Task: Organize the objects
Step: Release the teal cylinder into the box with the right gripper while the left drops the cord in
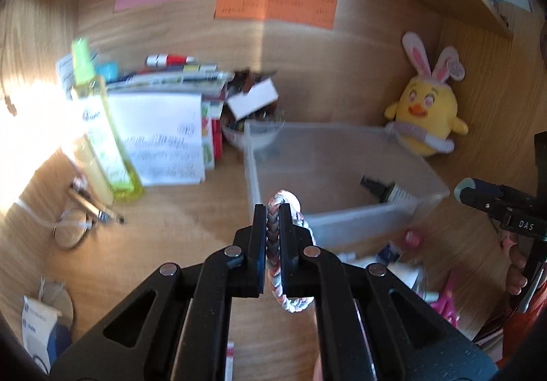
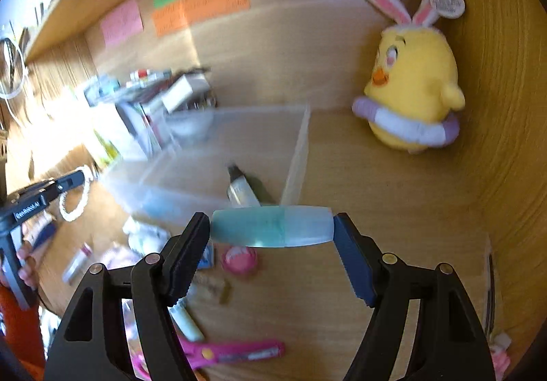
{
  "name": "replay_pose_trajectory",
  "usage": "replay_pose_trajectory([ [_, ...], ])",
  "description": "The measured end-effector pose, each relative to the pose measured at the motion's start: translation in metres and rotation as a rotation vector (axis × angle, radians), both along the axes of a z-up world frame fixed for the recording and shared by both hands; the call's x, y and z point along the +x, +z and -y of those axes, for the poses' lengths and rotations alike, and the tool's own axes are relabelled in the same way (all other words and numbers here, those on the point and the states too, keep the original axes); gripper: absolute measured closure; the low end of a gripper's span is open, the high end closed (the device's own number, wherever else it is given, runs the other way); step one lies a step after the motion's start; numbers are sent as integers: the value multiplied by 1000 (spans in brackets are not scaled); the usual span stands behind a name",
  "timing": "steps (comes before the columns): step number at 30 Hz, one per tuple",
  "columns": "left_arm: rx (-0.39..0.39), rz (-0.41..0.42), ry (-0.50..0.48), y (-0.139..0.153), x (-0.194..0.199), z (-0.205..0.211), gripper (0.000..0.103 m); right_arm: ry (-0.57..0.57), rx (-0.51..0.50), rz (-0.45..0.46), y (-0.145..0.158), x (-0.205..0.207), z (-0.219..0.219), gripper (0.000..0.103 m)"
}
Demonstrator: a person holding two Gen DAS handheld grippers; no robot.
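Note:
My left gripper [image 1: 272, 210] is shut on a braided pink, white and grey bracelet [image 1: 273, 237], held just in front of the near wall of a clear plastic bin [image 1: 342, 220]. The bin holds a small white bottle with a black cap [image 1: 386, 191]. My right gripper [image 2: 271, 220] is shut on a pale teal tube [image 2: 271, 226], held end to end between the fingers, just right of the bin's near corner [image 2: 294, 162]. The right gripper also shows in the left wrist view [image 1: 461, 191], and the left gripper with the bracelet in the right wrist view [image 2: 73, 182].
A yellow chick plush [image 2: 413, 87] sits in the back right corner. A green spray bottle [image 1: 99, 128], papers [image 1: 160, 138], glasses [image 1: 70, 227] and a pen lie left. Pink scissors [image 2: 232, 352], a pink round tin [image 2: 239, 259] and small clutter lie in front.

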State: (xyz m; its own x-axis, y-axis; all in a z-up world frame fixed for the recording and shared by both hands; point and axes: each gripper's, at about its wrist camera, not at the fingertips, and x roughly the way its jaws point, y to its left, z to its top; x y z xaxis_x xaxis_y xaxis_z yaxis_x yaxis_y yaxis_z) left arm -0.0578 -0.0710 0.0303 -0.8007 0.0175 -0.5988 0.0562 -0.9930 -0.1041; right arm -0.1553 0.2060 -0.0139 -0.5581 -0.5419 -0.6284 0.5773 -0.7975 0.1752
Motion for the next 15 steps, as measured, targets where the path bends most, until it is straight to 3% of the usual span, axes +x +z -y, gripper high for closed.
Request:
replay_pose_trajectory([
  [10,77,10,-42,10,-37,6,98,31,-17,-20,21,-18,30,32],
  [15,79,63,-50,3,-61,2,98,61,-5,4,16,-28,48,32],
])
